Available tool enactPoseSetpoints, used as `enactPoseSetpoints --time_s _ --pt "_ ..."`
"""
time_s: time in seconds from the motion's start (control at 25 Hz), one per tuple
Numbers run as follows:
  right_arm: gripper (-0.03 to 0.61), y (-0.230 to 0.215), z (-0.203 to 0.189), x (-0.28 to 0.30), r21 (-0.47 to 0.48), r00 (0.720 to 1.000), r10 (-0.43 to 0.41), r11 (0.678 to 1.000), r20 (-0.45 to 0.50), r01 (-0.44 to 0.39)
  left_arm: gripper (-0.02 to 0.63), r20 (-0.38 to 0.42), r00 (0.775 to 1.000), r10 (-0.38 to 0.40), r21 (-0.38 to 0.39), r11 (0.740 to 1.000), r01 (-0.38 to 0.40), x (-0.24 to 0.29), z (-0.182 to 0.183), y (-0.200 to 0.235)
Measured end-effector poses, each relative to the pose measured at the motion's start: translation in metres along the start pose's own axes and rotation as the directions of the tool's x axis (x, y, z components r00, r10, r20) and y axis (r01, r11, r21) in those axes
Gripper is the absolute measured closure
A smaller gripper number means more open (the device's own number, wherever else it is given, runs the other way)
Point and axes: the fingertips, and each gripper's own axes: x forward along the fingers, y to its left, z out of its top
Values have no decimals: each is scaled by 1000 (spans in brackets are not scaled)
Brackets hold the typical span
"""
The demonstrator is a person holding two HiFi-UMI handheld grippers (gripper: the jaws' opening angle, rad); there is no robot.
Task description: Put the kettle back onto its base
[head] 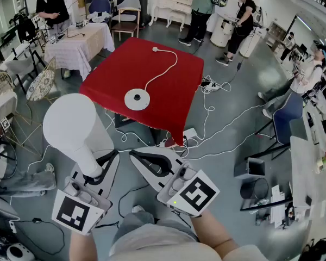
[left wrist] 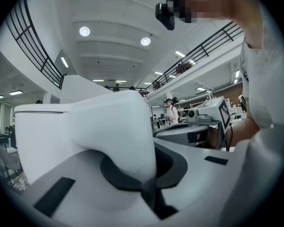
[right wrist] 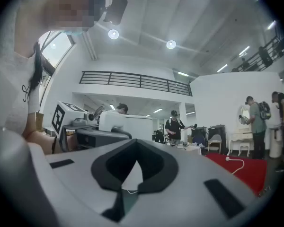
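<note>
- The kettle (head: 70, 125) is plain white all over, with a smooth, rounded top and a body that narrows downward in the head view.
- No print or marks show on the kettle.
- Its handle (left wrist: 125, 141) is a broad white band, the same colour as the body, which curves off the side and runs down.
- In the left gripper view the kettle fills the left half of the picture, with a flat top edge and a straight wall.
- The left gripper (head: 100, 169) is clamped on the kettle's handle, its dark pads (left wrist: 114, 178) pressed against the lower part.
- The kettle hangs in the air over the grey floor (head: 233, 129), in front of the near left corner of the red desk (head: 174, 91).
- The base (head: 137, 99) is a flat white disc with a small raised hub in the middle.
- The base lies bare near the desk's front edge, well apart from the kettle.
- A white cord (head: 165, 69) curls from the base across the cloth to a plug near the far edge.
- The right gripper (head: 144, 157) is level and just beside the left one, its jaws drawn together with nothing between them.
- In the right gripper view the kettle (right wrist: 128, 125) shows as a white block held by the other gripper, with the red desk (right wrist: 244, 170) off to the right.
</note>
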Motion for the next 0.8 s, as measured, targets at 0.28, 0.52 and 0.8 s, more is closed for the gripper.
enactPoseSetpoints --time_s 0.28,0.52,0.8 --pt "572 -3 0 -4 -11 1000 1 1000 -2 -1 603 3 1000 -3 2 1000 3 4 0 -3" --pt "572 -1 -1 -1 -7 1000 -11 1000 -4 11 603 -26 999 -34 -8 999 33 2 -6 -7" --pt "571 3 1 4 -9 1000 -8 1000 14 8 603 -10 998 -61 -6 998 61 2 -8 -7"
